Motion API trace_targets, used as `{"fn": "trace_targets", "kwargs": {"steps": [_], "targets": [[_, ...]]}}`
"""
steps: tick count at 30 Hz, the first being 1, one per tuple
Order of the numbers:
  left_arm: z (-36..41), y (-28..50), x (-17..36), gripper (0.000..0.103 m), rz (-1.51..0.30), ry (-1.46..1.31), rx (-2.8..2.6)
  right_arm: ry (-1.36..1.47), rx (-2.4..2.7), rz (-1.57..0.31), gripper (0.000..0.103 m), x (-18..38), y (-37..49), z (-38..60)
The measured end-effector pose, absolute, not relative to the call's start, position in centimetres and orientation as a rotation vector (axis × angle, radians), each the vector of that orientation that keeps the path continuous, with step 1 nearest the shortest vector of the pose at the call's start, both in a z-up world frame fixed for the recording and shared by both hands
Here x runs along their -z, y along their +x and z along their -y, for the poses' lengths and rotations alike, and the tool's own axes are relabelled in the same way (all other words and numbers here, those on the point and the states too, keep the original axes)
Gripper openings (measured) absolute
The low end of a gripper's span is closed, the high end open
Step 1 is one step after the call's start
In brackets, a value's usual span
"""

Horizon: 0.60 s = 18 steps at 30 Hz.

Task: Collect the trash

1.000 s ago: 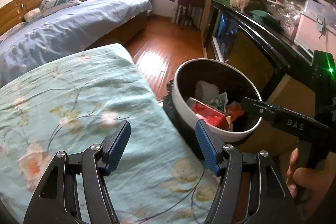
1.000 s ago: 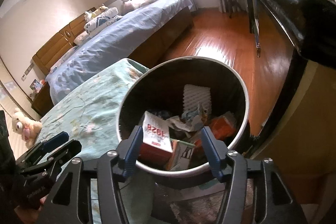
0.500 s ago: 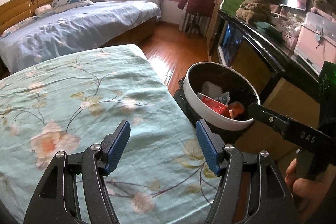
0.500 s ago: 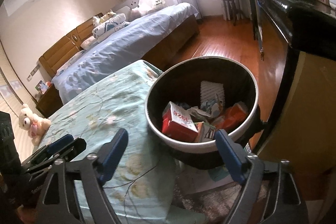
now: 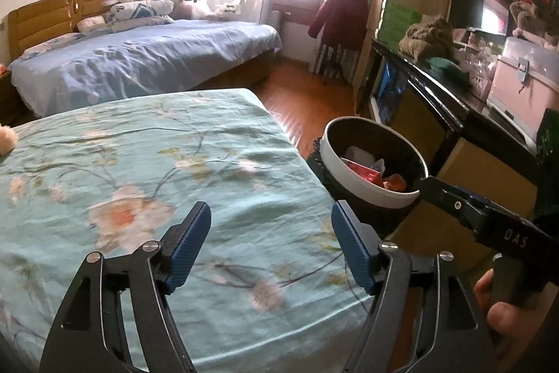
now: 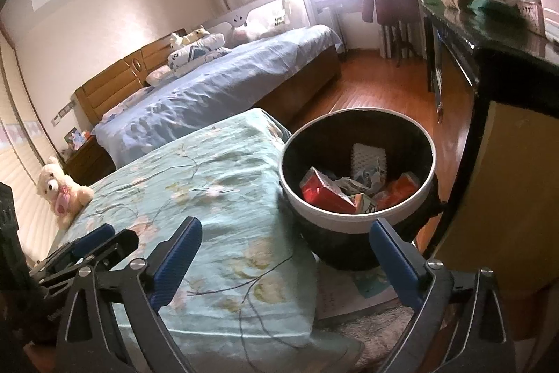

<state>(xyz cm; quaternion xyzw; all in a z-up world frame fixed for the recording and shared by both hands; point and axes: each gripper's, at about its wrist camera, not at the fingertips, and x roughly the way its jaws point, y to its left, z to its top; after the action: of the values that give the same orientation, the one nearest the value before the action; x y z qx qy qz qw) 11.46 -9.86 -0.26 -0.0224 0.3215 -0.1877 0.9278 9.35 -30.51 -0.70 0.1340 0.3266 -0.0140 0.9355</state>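
1. In the left wrist view, the left gripper (image 5: 270, 240) hangs over the floral bedspread (image 5: 146, 163), jaws opening with nothing between them. The bed's corner edge meets the trash bin (image 5: 370, 194); bare wood floor (image 5: 307, 100) runs beyond.
2. The right gripper (image 5: 454, 198) reaches in beside the bin's white rim, held by a hand (image 5: 496, 303).
3. In the right wrist view, the right gripper (image 6: 284, 254) is released, jaws opening, empty, near the bin (image 6: 356, 222).
4. The bin holds a red carton (image 6: 325, 191), crumpled wrappers (image 6: 363, 180) and an orange packet (image 6: 401, 187).
5. A plush bear (image 6: 59, 187) sits on the bedspread's far edge; a blue bed (image 6: 216, 86) lies behind.
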Motion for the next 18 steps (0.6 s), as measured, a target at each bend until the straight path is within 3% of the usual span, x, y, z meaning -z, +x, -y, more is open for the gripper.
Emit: {"fn": "trace_targets", "kwargs": {"steps": [14,18], "targets": [[5.6,6.0,-1.5,0.092,-0.464,-0.044,0.252,0.213,0.032,-0.568,0.100,-0.1,5.6,27.4],[5.3,4.9,-2.2,0.103,-0.377,0.006,0.161,0.202,0.035,-0.475,0.101,-1.5,4.8,26.9]]}}
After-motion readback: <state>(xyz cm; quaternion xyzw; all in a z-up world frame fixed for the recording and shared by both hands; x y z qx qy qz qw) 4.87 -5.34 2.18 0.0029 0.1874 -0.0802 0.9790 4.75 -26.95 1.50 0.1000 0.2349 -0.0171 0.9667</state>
